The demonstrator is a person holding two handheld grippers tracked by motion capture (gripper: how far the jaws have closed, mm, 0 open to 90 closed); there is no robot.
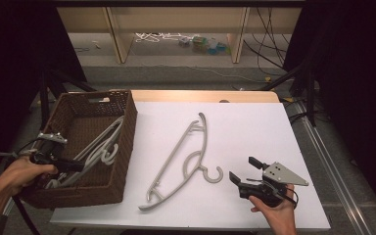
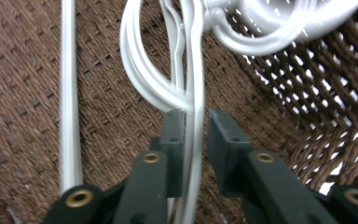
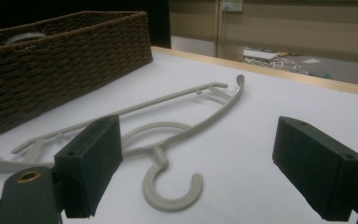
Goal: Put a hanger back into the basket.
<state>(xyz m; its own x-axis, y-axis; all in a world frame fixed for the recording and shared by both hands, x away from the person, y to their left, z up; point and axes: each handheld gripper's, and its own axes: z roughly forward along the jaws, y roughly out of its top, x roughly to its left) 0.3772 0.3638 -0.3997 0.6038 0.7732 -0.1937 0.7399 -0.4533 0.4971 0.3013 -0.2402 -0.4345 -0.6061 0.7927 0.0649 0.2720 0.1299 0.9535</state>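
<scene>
Several white plastic hangers lie in a brown wicker basket at the table's left. My left gripper reaches into the basket. In the left gripper view its jaws stand a little apart around a thin white hanger bar; a gap shows on the bar's right side. A grey hanger lies flat on the white table, hook toward the front right. My right gripper rests just right of that hook, wide open and holding nothing. In the right gripper view the grey hanger lies ahead of the right gripper.
The basket wall stands left of the grey hanger. The basket's woven floor lies under the left jaws, with another white bar beside them. A wooden strip edges the table's far side, and shelving stands beyond it.
</scene>
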